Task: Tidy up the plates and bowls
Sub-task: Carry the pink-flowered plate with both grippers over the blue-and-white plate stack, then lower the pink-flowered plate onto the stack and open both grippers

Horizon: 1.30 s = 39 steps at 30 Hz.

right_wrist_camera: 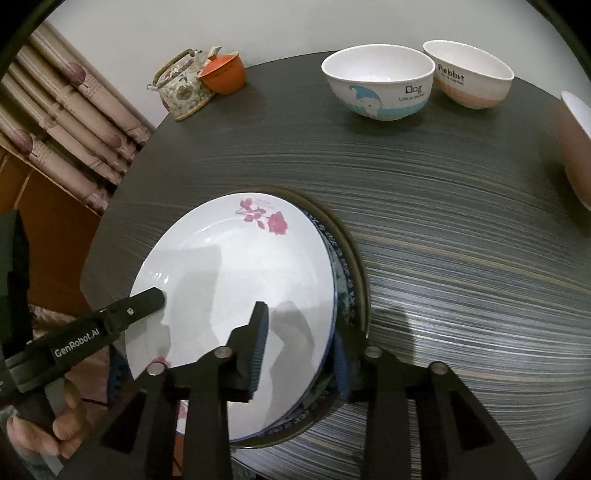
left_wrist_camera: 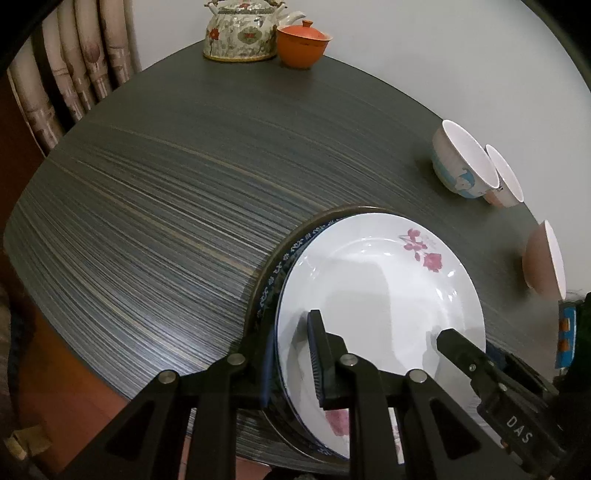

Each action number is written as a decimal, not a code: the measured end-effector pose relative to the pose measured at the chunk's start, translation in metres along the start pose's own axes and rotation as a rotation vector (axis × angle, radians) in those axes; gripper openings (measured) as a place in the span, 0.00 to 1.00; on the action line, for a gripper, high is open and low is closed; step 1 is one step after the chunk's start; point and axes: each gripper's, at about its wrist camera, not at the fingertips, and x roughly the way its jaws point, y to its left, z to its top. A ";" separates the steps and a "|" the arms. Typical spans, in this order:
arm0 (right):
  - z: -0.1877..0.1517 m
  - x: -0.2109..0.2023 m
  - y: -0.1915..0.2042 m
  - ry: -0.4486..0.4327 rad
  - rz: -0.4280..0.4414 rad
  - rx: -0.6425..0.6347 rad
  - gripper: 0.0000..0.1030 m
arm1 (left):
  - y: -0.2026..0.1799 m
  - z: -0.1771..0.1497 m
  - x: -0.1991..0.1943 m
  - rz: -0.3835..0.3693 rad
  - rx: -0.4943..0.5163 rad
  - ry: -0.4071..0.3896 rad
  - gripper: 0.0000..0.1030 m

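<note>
Left tongs clenched on one rim of the plate stack. Right tongs released, pads astride the opposite rim without pressing. Stack flat on the table, rose plate on top. Three bowls well apart, along the far edge.

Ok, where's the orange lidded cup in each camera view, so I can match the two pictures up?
Left wrist view: the orange lidded cup stands at the top centre, on the table's far edge, just right of the floral teapot.
Right wrist view: the cup is in the upper left, again just right of the teapot.
Shared landmark: the white plate with pink flowers, low in both pictures.
</note>
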 end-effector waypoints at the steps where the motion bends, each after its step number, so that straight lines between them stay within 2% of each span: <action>1: -0.001 0.000 0.002 -0.002 -0.001 -0.001 0.35 | -0.001 0.000 0.000 0.009 0.004 -0.005 0.17; 13: -0.001 0.001 0.008 0.006 -0.023 0.032 0.47 | -0.016 -0.001 0.002 0.087 0.056 -0.041 0.19; 18: 0.001 0.002 0.014 0.006 -0.045 0.037 0.55 | -0.025 -0.002 0.000 0.111 0.095 -0.078 0.25; 27: -0.002 0.002 0.013 0.006 -0.039 0.049 0.56 | -0.027 0.000 0.000 0.116 0.102 -0.084 0.25; 31: -0.006 -0.001 0.013 -0.004 -0.039 0.051 0.56 | -0.030 -0.002 -0.007 0.136 0.116 -0.122 0.25; 39: -0.007 -0.015 0.019 -0.081 -0.072 -0.005 0.61 | -0.035 -0.007 -0.013 0.154 0.138 -0.156 0.25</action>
